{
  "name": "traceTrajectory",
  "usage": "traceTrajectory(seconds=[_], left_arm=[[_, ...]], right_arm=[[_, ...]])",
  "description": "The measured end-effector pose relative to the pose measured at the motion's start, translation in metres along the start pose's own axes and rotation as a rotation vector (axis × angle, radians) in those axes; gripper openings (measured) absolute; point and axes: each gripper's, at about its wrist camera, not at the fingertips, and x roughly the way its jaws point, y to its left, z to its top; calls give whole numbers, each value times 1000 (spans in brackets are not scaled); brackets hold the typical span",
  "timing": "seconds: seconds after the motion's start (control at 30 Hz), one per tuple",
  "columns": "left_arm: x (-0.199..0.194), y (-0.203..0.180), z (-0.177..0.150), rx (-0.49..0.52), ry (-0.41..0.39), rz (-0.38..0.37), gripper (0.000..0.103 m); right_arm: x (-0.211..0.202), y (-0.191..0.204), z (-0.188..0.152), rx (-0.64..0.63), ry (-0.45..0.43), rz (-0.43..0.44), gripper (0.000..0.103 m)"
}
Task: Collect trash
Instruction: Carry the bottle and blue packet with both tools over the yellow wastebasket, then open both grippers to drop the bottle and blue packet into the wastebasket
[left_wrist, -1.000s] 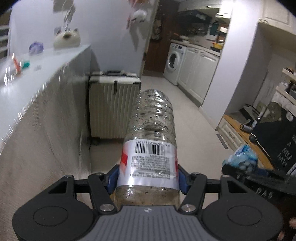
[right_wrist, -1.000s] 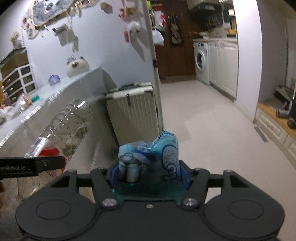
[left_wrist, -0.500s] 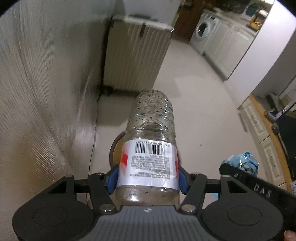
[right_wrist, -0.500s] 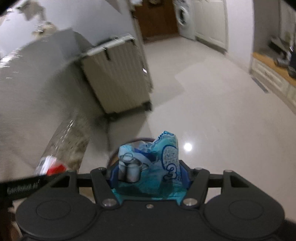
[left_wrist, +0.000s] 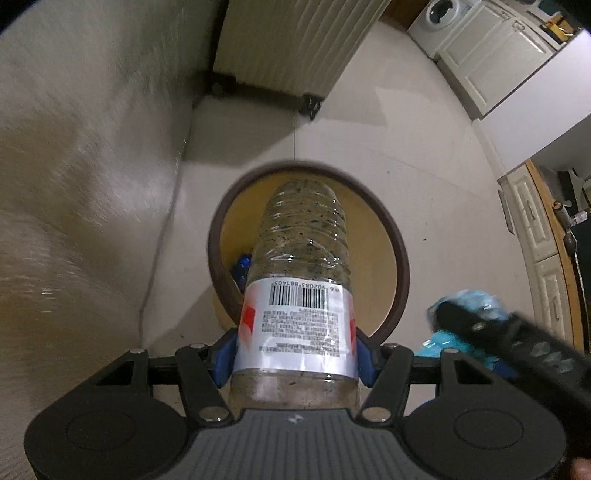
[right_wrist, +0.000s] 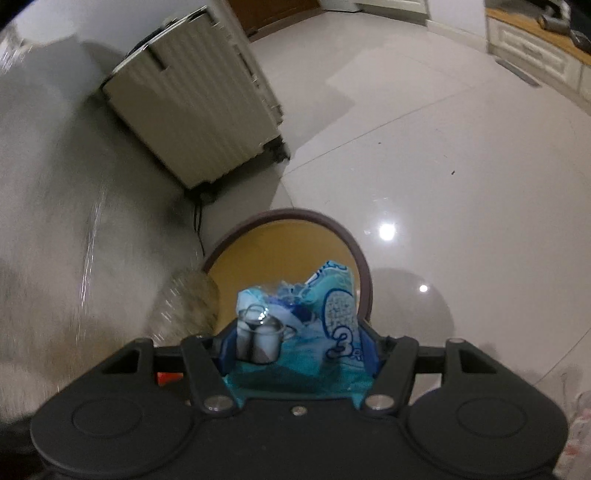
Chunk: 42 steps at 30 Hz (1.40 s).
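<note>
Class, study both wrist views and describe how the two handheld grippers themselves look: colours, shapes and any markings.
The left gripper and right gripper look alike: a broad black body with two round raised discs, angular black linkage arms with silver pivot screws, and blue pads lining the jaws. The left one has a ribbed grey centre panel. In the left view, the right gripper's side carries blurred pale lettering that cannot be read.

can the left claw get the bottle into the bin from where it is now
Probably yes. The left claw is shut on the plastic bottle, whose far end points down at the open mouth of the bin. Nothing covers the opening, and the right claw with its blue wrapper is off to the side.
</note>
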Motion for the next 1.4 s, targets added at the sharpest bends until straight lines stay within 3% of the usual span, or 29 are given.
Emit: traceTrajectory(seconds=[0.1,0.23,0.33,0.47,0.6,0.77,0.93,1.4], left_arm=[[21,1,10,-13,13,-22,62],[35,0,24,-31,-38,-58,65],[38,1,26,-59,-64,-59,95],[37,-1,21,-20,-60,-34,95],[38,0,16,15,-31,-7,95],[43,-4,12,97,5,46,95],[44,1,6,110,33,51,95],[31,2,10,141,31,109,103]], right_arm=[[6,-11,9,46,-21,6,64],[22,-14,16,80,-29,15,64],[34,-11,23,103,-38,44,64],[51,-2,39,110,-43,82,67],[69,9,48,79,-15,90,88],[75,7,38,7,67,57,89],[79,-2,30,-47,144,3,89],[60,10,29,-255,167,-53,89]])
